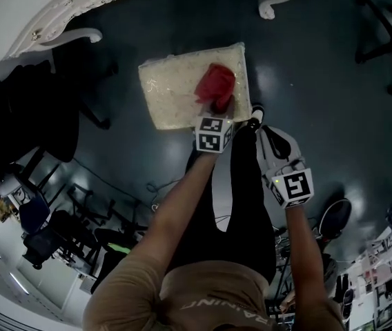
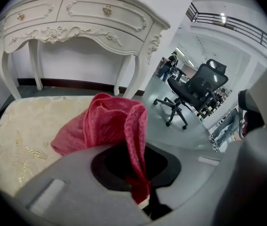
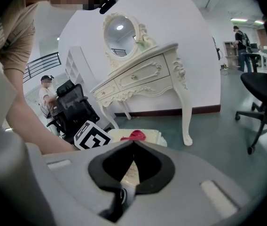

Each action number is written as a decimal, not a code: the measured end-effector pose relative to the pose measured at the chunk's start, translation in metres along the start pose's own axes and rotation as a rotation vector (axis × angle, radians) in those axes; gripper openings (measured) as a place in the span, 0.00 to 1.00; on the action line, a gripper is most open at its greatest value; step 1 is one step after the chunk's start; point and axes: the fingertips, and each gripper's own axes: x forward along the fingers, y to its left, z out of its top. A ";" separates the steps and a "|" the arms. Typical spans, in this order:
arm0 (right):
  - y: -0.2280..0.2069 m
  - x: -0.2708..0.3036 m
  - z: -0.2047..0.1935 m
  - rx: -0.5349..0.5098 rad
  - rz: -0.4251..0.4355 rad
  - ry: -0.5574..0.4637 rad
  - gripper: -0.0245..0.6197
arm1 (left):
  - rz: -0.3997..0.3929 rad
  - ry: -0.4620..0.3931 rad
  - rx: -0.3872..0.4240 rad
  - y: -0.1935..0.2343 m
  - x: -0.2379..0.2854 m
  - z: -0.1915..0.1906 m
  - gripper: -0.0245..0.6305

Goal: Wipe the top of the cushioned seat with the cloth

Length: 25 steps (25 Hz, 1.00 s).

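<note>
Head view: the left gripper [image 1: 219,107], jaws clamped on one corner of the red cloth [image 1: 214,83], holds it on the cushioned seat [image 1: 172,92], so we judge it ready for wiping. The cloth sits at the seat's 3 o'clock end, its bulk trailing toward 12. The seat's long axis runs roughly 9 to 3. The right gripper [image 1: 273,142], closed and empty, idles at 4 o'clock.

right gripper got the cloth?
No, the red cloth is pinched in the left gripper on the cushioned seat; the right gripper is shut on nothing.
</note>
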 end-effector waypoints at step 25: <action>-0.062 -0.026 -0.004 0.006 -0.008 -0.001 0.04 | -0.283 -0.033 0.033 -0.113 0.030 0.023 0.10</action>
